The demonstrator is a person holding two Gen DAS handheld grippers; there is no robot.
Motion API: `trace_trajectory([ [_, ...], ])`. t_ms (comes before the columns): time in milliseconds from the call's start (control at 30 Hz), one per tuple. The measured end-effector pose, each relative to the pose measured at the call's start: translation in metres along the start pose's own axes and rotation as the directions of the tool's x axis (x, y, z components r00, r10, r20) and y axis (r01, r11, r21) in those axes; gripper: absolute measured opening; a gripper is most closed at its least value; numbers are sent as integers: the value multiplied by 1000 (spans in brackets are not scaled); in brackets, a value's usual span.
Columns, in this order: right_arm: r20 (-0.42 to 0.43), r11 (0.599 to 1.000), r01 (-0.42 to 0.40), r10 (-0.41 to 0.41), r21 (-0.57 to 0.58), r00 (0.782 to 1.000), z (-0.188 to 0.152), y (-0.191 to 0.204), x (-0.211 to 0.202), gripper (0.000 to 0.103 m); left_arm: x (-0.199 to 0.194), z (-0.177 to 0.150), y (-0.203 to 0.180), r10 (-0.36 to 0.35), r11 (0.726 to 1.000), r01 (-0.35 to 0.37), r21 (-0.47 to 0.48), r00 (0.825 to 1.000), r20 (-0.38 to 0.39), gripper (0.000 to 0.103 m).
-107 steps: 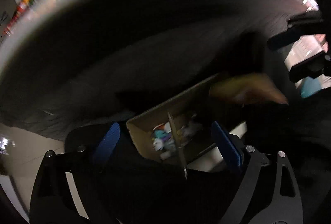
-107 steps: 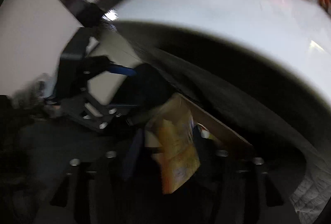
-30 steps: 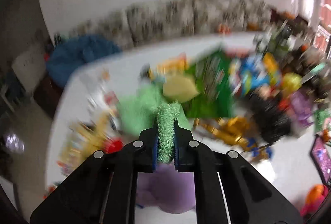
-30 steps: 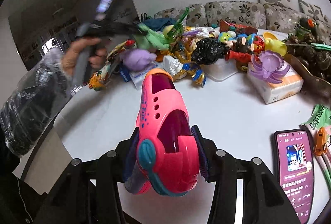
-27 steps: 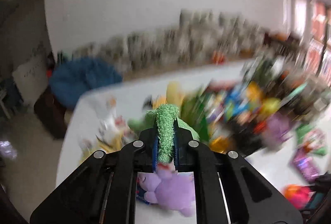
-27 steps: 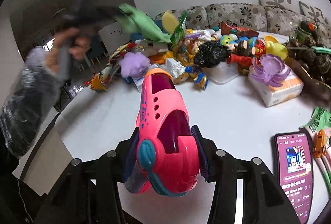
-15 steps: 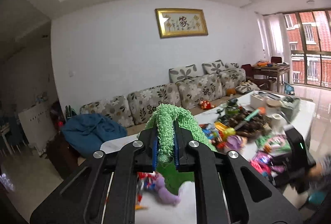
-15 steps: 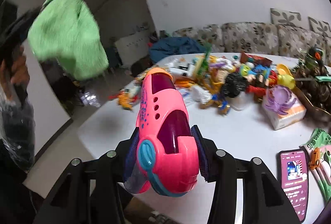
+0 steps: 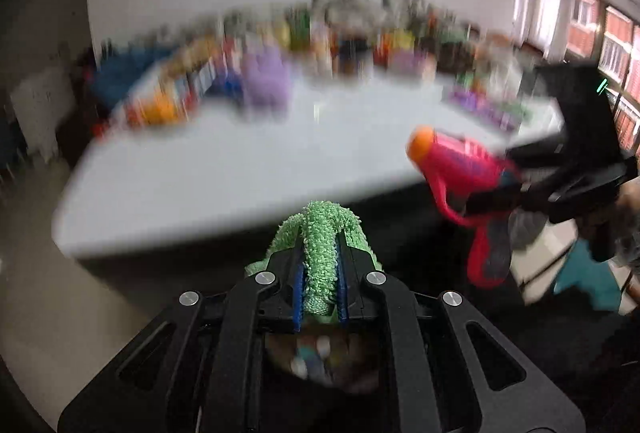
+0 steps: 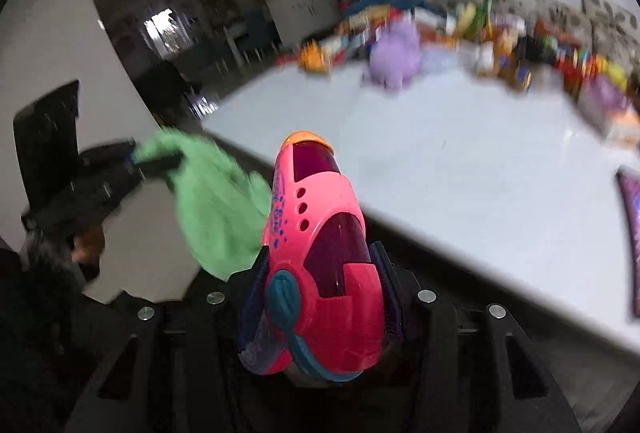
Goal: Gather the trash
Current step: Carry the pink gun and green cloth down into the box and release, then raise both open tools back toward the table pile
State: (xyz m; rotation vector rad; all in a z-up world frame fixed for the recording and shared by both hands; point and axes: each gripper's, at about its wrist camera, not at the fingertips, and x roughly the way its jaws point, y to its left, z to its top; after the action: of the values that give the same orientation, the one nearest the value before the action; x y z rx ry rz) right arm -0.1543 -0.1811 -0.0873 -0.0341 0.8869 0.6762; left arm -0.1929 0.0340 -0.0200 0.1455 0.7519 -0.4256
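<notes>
My left gripper [image 9: 319, 283] is shut on a green fuzzy cloth [image 9: 320, 253], held in the air in front of the white table's near edge. The cloth also shows in the right wrist view [image 10: 216, 209], hanging from the left gripper [image 10: 156, 161]. My right gripper [image 10: 324, 273] is shut on a pink toy water gun [image 10: 320, 253] with an orange tip. In the left wrist view the water gun [image 9: 464, 173] and the right gripper [image 9: 496, 193] are at the right, just off the table edge. Below my left fingers a dim opening with small bright items [image 9: 316, 357] shows.
The white table [image 9: 240, 161] carries a blurred row of toys and packets along its far side, among them a purple plush [image 10: 396, 57]. A phone with a purple screen [image 10: 632, 217] lies at the table's right edge. Floor lies to the left.
Both grippers have dropped from above the table to below its near edge, each still holding its item. The left view has swung down from the far wall to the table edge.
</notes>
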Motion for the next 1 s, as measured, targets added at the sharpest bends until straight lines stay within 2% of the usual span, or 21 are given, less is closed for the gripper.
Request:
trace_trajectory([
  [67,-37,999,18,-17,29,999,-14,4,24,49,42,-23,-3,44,999,-44,5,994,-103,11],
  [167,-112,997,69,-65,39,992,-37,11,63,49,99,-52,-2,20,998,-36,-55,965,-262,11],
  [233,-171,995,70,-56,75,984,-49,7,88,49,132,-68,0,13,996,-44,-81,937,-349,11],
  [300,-212,991,81,-57,107,976,-54,-2,102,49,158,-80,1,-6,994,-41,-99,900,-436,12],
  [367,-244,986,83,-45,147,969,-57,-14,111,49,170,-87,1,4,995,-53,-87,873,-488,14],
  [400,-271,982,79,-29,173,962,-58,-21,118,51,177,-90,1,23,995,-72,-75,857,-515,21],
  [433,-286,979,75,-18,191,958,-59,-25,121,52,179,-90,1,40,994,-85,-63,852,-522,32],
  [467,-298,974,71,-4,214,955,-60,-30,125,55,181,-90,1,54,994,-94,-50,849,-525,41],
  [500,-303,973,66,5,223,953,-60,-33,126,58,182,-90,0,68,994,-102,-37,846,-528,61],
  [533,-302,973,67,3,222,953,-60,-31,125,58,183,-90,-1,92,993,-119,-18,845,-527,72],
  [767,-270,988,62,-21,144,963,-50,-9,104,61,179,-86,-8,121,992,-121,33,850,-513,73],
  [833,-251,991,50,-17,127,968,-40,-10,96,61,171,-81,-7,128,991,-125,39,859,-495,73],
  [900,-217,995,32,-10,98,976,-27,-5,70,61,162,-74,-5,134,991,-128,45,869,-477,73],
  [1000,-128,998,-3,10,59,992,14,-8,28,61,137,-55,2,107,994,-105,29,891,-440,73],
])
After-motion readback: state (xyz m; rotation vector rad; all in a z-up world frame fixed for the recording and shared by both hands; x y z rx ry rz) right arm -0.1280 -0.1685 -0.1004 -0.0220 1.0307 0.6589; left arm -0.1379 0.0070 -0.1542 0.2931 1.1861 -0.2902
